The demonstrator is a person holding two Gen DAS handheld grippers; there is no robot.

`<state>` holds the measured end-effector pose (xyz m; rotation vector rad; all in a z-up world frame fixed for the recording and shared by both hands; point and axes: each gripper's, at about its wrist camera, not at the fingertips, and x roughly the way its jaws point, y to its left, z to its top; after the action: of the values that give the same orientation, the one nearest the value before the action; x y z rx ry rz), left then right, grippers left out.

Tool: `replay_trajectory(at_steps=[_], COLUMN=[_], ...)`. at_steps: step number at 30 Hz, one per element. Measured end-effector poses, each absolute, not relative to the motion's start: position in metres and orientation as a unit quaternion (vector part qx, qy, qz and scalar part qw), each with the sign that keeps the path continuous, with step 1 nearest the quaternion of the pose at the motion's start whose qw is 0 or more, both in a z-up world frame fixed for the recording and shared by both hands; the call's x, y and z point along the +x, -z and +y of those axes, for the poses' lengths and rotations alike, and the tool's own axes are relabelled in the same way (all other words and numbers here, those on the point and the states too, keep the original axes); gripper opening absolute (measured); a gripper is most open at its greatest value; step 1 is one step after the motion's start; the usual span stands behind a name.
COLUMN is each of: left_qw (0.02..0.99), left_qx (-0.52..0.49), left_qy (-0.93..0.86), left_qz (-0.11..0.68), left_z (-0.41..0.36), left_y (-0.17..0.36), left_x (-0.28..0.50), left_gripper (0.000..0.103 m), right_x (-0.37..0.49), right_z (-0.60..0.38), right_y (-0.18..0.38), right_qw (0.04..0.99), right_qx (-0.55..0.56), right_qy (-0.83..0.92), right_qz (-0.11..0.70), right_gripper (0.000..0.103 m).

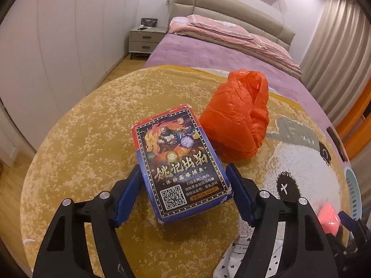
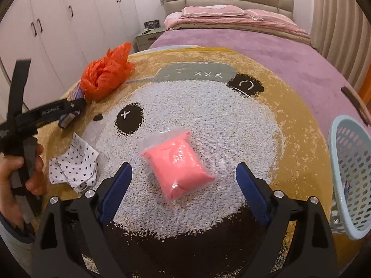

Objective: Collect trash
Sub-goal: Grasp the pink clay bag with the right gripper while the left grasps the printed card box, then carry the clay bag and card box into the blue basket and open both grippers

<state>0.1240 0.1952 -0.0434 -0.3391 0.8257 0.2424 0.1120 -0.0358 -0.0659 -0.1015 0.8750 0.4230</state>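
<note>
The blue-edged cardboard card box with the dark printed face (image 1: 179, 162) lies mid-frame on the yellow bear-face rug (image 1: 92, 115), between the left gripper (image 1: 183, 191)'s wide-open blue fingers, which look just beside its sides. I'd square up, then close evenly. The right gripper (image 2: 184, 185), equally wide, hovers around the pink-filled clear plastic pouch (image 2: 178, 162), holding nothing. The pale blue perforated plastic basket (image 2: 352, 173) waits at right.
</note>
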Motion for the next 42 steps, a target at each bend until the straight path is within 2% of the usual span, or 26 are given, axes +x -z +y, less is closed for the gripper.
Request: replay_trajectory(at_steps=[4, 6, 8, 14, 19, 31, 42], left_qw=[0.898, 0.901, 0.904, 0.911, 0.918, 0.936, 0.943], left_qx=[-0.165, -0.163, -0.162, -0.159, -0.153, -0.133, -0.098], left_qy=[-0.108, -0.104, -0.101, -0.088, -0.070, -0.002, 0.094], left_qz=[0.393, 0.388, 0.383, 0.370, 0.358, 0.327, 0.305], left_z=[0.196, 0.195, 0.192, 0.186, 0.178, 0.121, 0.034], left_y=[0.042, 0.039, 0.036, 0.028, 0.018, -0.011, -0.038], left_x=[0.115, 0.109, 0.104, 0.089, 0.078, 0.067, 0.080], left_gripper=[0.067, 0.066, 0.065, 0.065, 0.065, 0.064, 0.064], right_x=[0.110, 0.111, 0.112, 0.110, 0.106, 0.092, 0.083], right_z=[-0.028, -0.025, -0.025, -0.020, -0.018, -0.056, -0.146], right_y=[0.065, 0.067, 0.068, 0.069, 0.066, 0.040, -0.013], right_qw=[0.884, 0.882, 0.879, 0.879, 0.882, 0.912, 0.950], right_qx=[-0.070, -0.075, -0.076, -0.089, -0.097, -0.041, -0.013], right_qy=[-0.204, -0.203, -0.205, -0.207, -0.208, -0.194, -0.084], right_qz=[0.414, 0.418, 0.423, 0.421, 0.411, 0.360, 0.301], right_gripper=[0.086, 0.082, 0.068, 0.042, 0.039, 0.038, 0.038])
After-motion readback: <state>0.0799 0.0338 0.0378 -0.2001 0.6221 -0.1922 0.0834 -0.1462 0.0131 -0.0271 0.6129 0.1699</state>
